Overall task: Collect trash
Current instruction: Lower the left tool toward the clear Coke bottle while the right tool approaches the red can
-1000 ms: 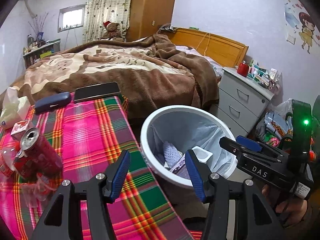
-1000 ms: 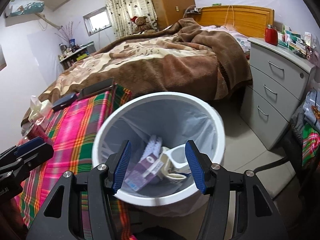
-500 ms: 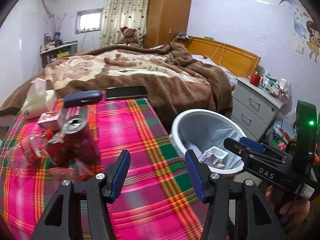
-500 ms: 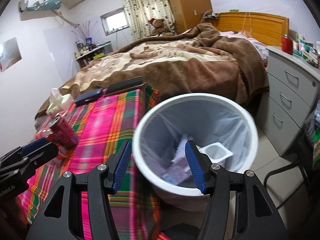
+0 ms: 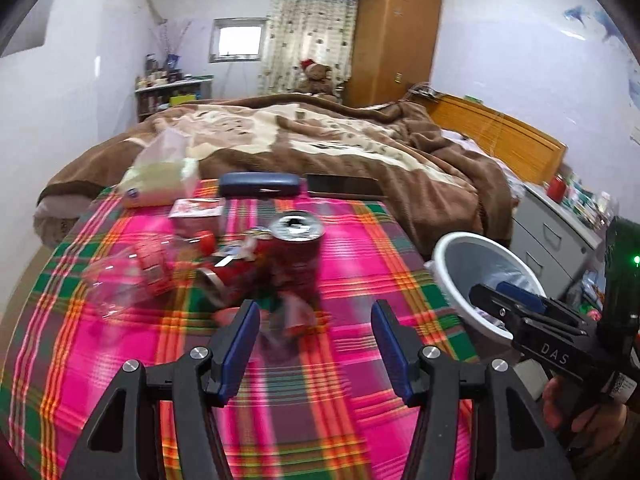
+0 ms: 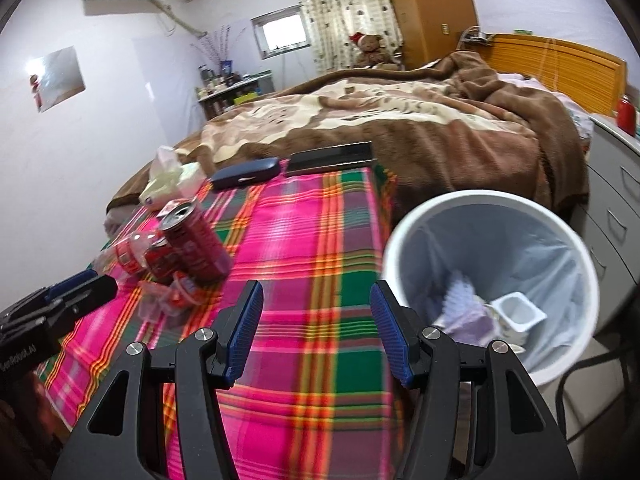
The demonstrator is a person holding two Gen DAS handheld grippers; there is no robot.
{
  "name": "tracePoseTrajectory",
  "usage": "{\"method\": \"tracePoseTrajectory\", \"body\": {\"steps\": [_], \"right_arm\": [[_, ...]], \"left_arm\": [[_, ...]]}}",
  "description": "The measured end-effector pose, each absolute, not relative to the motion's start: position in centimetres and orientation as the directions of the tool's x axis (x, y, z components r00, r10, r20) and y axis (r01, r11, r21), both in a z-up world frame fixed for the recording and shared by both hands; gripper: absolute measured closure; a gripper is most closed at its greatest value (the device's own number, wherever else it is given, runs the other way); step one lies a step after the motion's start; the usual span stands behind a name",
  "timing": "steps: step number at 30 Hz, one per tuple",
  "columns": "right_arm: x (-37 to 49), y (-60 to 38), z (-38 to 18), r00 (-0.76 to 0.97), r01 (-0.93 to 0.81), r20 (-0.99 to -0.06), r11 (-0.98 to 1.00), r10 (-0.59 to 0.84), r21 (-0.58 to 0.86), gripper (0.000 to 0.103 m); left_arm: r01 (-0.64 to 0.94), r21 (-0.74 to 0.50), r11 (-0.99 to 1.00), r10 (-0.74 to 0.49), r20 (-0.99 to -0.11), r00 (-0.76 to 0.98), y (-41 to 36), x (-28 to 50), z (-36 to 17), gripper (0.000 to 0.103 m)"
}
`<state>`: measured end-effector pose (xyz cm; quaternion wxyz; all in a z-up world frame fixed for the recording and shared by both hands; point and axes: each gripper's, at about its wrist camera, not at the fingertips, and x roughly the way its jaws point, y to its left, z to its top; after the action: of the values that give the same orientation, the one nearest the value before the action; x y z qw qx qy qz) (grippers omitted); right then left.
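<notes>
A pile of trash lies on the plaid tablecloth (image 5: pixel 360 400): an upright red can (image 5: pixel 296 248), a crushed red can (image 5: pixel 232 272) and a clear plastic bottle with a red label (image 5: pixel 132 276). My left gripper (image 5: pixel 316 344) is open and empty, just in front of the upright can. The pile also shows in the right wrist view, with the red can (image 6: pixel 192 236) at left. My right gripper (image 6: pixel 316 328) is open and empty, over the table edge beside the white trash bin (image 6: pixel 492 204). The bin holds a white cup (image 6: pixel 516 314) and paper.
A tissue pack (image 5: pixel 160 176), a small red carton (image 5: pixel 196 212), a blue glasses case (image 5: pixel 260 186) and a dark phone (image 5: pixel 344 186) lie at the table's far edge. A bed with a brown blanket (image 5: pixel 320 140) stands behind. Grey drawers (image 5: pixel 552 232) stand right of the bin.
Both grippers have swung left, away from the bin and toward the table. The left gripper now faces the cans; the bin has shifted to the right in both views.
</notes>
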<state>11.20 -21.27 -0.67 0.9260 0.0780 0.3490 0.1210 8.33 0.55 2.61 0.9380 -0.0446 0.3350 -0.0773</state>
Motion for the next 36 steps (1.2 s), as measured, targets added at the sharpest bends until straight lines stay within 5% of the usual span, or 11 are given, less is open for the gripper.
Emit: {"method": "tracePoseTrajectory", "body": {"steps": [23,36], "right_arm": [[15.0,-12.6,-1.5,0.629,-0.368,-0.652,0.901,0.423,0.229,0.041],[17.2,-10.0,-2.3,0.587,-0.419,-0.676,0.881,0.446,0.219,0.04]], "left_arm": [[-0.08,-0.112,0.99,-0.017,-0.675,0.738,13.8,11.0,0.4,0.038],[0.035,-0.015,0.999,-0.036,-0.698,0.715,15.6,16.3,0.5,0.034]]}}
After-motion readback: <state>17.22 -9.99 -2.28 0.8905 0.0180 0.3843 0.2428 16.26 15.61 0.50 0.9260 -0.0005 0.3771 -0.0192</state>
